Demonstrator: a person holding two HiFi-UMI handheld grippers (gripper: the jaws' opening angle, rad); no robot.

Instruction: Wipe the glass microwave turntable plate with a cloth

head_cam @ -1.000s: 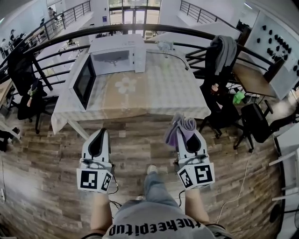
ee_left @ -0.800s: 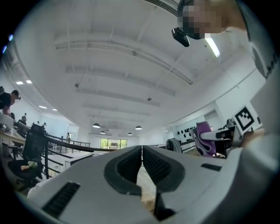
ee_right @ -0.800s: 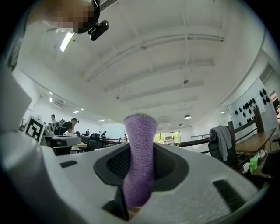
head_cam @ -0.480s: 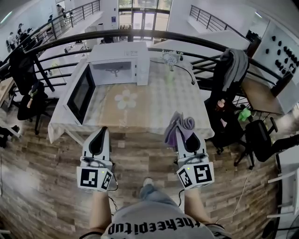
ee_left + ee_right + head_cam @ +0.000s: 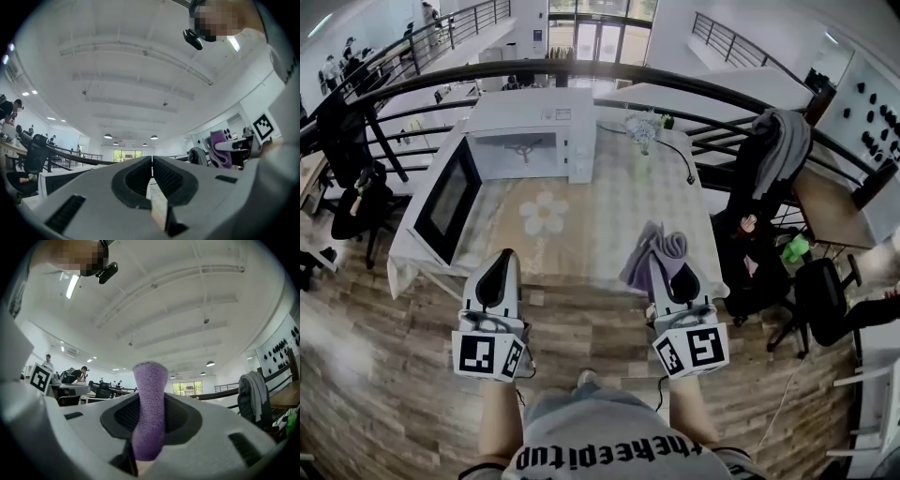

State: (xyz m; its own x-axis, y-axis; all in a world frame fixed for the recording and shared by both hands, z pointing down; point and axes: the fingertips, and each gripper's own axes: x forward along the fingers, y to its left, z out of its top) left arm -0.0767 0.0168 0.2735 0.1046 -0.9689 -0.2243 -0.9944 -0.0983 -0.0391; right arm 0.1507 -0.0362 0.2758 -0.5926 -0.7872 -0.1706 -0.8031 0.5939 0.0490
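My right gripper (image 5: pixel 664 261) is shut on a purple cloth (image 5: pixel 654 251) that sticks up between its jaws, over the table's near edge. In the right gripper view the cloth (image 5: pixel 150 404) fills the gap between the jaws. My left gripper (image 5: pixel 498 258) is shut with nothing in it, its jaws touching (image 5: pixel 151 161), also at the near edge. A white microwave (image 5: pixel 534 127) stands at the back of the table with its door (image 5: pixel 445 202) swung open to the left. In its cavity (image 5: pixel 523 150) I cannot make out a glass plate.
The table (image 5: pixel 609 216) wears a pale checked cloth with a white flower print (image 5: pixel 544 214). A small glass vase (image 5: pixel 641 127) and a dark cable (image 5: pixel 680 155) lie at the back right. A curved black railing (image 5: pixel 609 73) runs behind. Chairs with clothes (image 5: pixel 769 187) stand to the right.
The view has moved toward the table: it and the microwave now sit nearer, and both grippers have reached its near edge. Their jaws have not changed.
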